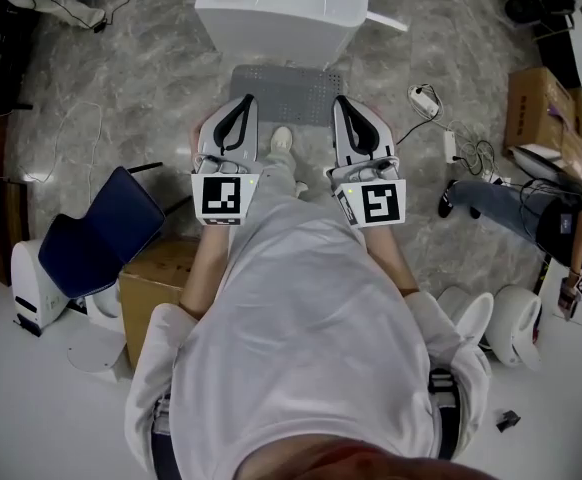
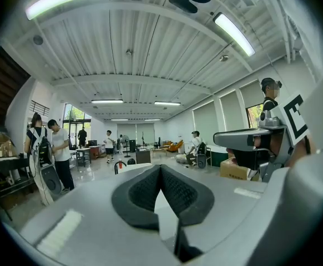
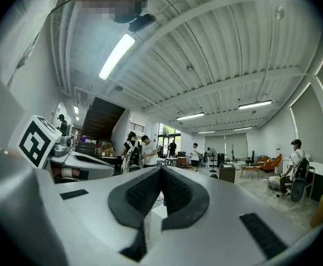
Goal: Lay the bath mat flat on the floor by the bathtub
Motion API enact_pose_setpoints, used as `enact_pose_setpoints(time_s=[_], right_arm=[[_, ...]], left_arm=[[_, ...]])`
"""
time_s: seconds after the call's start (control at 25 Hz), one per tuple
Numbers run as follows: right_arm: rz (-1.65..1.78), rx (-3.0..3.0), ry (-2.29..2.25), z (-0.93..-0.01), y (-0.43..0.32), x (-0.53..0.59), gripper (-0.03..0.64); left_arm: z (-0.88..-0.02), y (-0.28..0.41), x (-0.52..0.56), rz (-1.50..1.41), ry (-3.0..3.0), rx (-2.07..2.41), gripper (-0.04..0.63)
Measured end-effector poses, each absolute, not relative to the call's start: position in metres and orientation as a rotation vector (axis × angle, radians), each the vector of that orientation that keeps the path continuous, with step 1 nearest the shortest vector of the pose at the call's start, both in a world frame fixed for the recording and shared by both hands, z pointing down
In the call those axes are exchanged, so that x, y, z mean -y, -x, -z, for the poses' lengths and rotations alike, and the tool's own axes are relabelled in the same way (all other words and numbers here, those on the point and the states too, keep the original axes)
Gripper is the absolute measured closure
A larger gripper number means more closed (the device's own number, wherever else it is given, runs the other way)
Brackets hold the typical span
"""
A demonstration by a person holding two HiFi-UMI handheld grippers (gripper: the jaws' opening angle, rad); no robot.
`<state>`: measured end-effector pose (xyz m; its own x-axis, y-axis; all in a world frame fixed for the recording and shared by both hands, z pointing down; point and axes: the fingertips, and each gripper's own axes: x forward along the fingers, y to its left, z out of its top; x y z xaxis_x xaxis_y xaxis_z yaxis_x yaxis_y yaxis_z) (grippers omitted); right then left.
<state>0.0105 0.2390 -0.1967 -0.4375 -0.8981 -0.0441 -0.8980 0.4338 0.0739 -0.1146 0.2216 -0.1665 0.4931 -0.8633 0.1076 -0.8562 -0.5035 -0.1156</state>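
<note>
The bath mat (image 1: 289, 90) lies spread flat on the marbled floor (image 1: 151, 98). It is a grey rectangle whose far edge runs along the foot of the white bathtub (image 1: 281, 8). No fold or curl shows on the part you can see. Your shoe (image 1: 282, 140) stands at its near edge.

You hold both tools out in front of you, side by side over the near edge of the mat, and neither touches it. Your left hand-held gripper (image 1: 243, 101) has its jaws fully together. Its own view shows the two black pads meeting at the tip with nothing between them, and it looks out level across the room. Your right hand-held gripper (image 1: 340, 101) is the same: pads pressed against each other, nothing held, aimed level at the hall. Each tool shows at the edge of the other's view, so they are close together and roughly parallel.

Further out, a blue chair (image 1: 101, 233) and a cardboard box (image 1: 156, 278) stand on your left. On your right, a white power strip (image 1: 424, 96) with its cables lies on the floor. Another person's legs (image 1: 491, 208) reach in from the right edge.
</note>
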Motion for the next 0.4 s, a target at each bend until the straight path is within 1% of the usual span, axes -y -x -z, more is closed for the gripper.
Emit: enact_pose_setpoints(time_s=[0.2, 0.4], right_arm=[[0.140, 2.666, -1.660, 0.197, 0.000, -0.232, 0.617], [0.131, 2.652, -1.655, 0.191, 0.011, -0.204, 0.617]], left_arm=[[0.169, 0.128, -0.217, 0.252, 2.655, -1.550, 0.600], [0.174, 0.134, -0.190, 0.175, 2.670, -1.542, 0.598]])
